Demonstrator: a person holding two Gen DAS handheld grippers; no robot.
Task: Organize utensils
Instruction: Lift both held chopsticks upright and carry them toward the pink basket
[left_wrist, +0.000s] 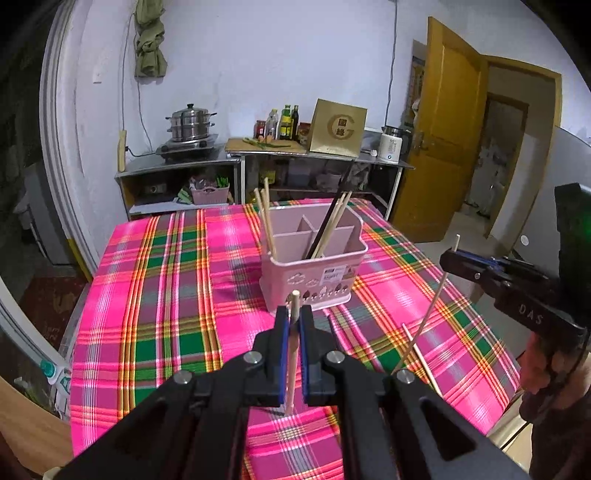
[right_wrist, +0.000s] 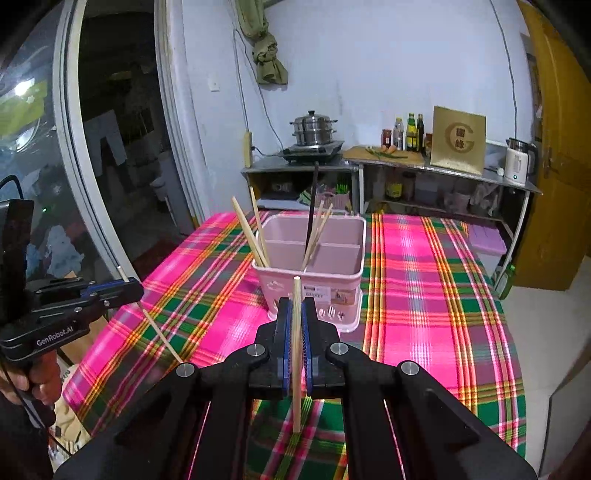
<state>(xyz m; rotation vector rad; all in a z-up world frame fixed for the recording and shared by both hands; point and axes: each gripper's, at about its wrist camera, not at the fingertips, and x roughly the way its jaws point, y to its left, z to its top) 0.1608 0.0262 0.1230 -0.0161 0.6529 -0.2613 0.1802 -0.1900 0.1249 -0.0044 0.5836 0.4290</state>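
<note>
Since each chopstick is a thin, light, stiff wooden rod with a smooth round surface, it can pivot or slide in a pinch, so I'd judge a hold near the upper third, square across the shaft, as safest for dropping it end-first into a slot. Left gripper (left_wrist: 294, 334): jaws pressed nearly together, pinching the left chopstick (left_wrist: 292, 354) roughly upright, tip poking above the pads, lower end hanging free above the plaid cloth (left_wrist: 155, 295) on the bench. Right gripper (right_wrist: 295, 343): same state, jaws clamped on the right chopstick (right_wrist: 296, 354), near vertical, most of its length below the pads. Both sit just short of the pink utensil holder (left_wrist: 314, 266), which stands mid-bench with wooden chopsticks leaning in its left compartment and more plus a dark one in the middle. One loose chopstick (left_wrist: 421, 356) lies on the cloth at right in the left wrist view. Risk, in my read: the stick swinging in the pinch during tilt-in.
</note>
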